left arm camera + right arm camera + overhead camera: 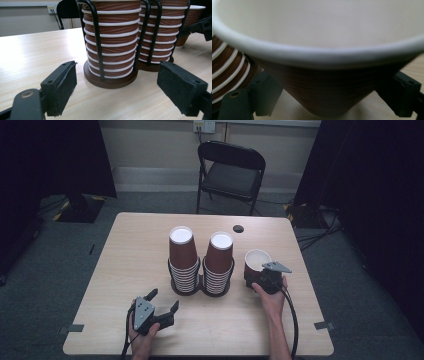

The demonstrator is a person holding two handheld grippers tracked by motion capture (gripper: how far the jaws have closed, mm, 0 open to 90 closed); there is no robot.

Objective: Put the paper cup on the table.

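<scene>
Fingers of the right gripper [260,279] stood on either side of a single brown paper cup [256,263] at the centre right of the high view; in the right gripper view the two black pads [265,93] flanked the lower wall of that cup [324,97], and whether they pressed on it I could not tell, since a sliver of gap seemed to show beside each pad. That cup stood mouth up on the wooden table [135,250], its white inside showing, just to the right of the cup stacks. Fingers of the left gripper [162,301] were spread wide with nothing between them, low in the lower left of the high view; the left gripper view showed the pads [66,85] well apart above bare tabletop [37,55]. Two stacks of upturned brown cups [181,252] stood side by side in a black wire holder [201,287] at the middle of the frame. Behind the table, at the top centre, stood a black folding chair [231,170].
</scene>
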